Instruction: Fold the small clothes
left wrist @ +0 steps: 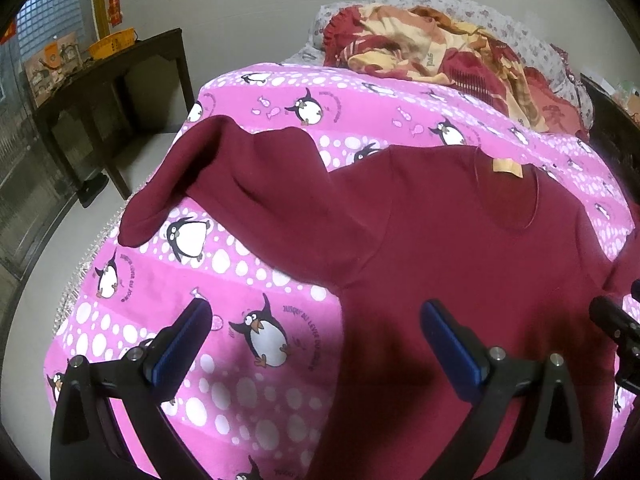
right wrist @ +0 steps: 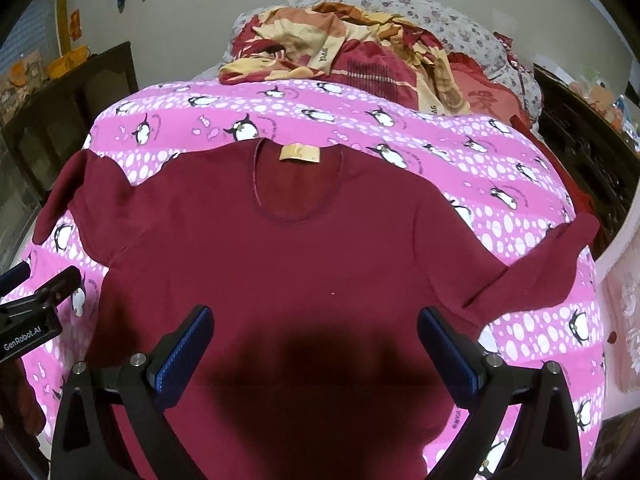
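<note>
Left gripper (left wrist: 316, 316) wide, empty, poised over the maroon sweater's (left wrist: 460, 264) left side seam. Right gripper (right wrist: 316, 322) wide, empty, above its lower body. Sweater flat, sleeves spread, on pink penguin blanket (right wrist: 520, 184) covering the bed.

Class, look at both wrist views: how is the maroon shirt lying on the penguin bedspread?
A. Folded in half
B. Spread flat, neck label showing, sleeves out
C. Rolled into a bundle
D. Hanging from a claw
B: the maroon shirt lies flat on the penguin bedspread, its neck label showing, both sleeves out.
</note>
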`<state>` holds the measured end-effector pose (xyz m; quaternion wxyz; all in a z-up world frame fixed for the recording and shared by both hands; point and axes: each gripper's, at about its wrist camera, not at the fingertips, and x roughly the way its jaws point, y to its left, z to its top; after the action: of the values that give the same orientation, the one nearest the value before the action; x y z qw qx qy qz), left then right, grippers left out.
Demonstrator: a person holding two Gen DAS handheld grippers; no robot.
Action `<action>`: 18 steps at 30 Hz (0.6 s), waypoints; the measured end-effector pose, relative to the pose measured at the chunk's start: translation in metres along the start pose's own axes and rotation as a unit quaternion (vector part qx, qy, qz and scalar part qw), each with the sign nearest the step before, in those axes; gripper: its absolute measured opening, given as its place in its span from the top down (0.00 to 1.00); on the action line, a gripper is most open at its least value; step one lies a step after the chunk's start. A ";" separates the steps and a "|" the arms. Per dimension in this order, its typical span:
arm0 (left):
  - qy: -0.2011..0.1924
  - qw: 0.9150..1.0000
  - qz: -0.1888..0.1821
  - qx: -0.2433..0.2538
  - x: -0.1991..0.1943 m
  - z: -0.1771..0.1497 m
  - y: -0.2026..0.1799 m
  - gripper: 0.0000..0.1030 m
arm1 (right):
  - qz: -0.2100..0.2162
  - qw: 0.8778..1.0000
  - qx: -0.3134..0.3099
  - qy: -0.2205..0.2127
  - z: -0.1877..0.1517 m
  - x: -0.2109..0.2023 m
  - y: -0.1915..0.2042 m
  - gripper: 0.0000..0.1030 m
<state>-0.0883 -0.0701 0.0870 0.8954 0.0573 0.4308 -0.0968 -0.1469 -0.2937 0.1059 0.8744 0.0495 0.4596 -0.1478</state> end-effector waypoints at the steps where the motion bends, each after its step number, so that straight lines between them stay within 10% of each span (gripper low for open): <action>1: -0.001 1.000 0.001 0.001 0.000 0.000 -0.001 0.00 | 0.000 1.000 -0.002 0.001 0.000 0.002 0.002 0.00; 18: -0.007 1.000 0.009 0.016 0.003 -0.001 -0.008 0.00 | 0.004 1.000 -0.012 0.016 -0.001 0.013 0.010 0.00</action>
<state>-0.0893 -0.0778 0.0838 0.8981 0.0752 0.4225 -0.0964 -0.1378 -0.2862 0.0940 0.8681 0.0429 0.4751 -0.1374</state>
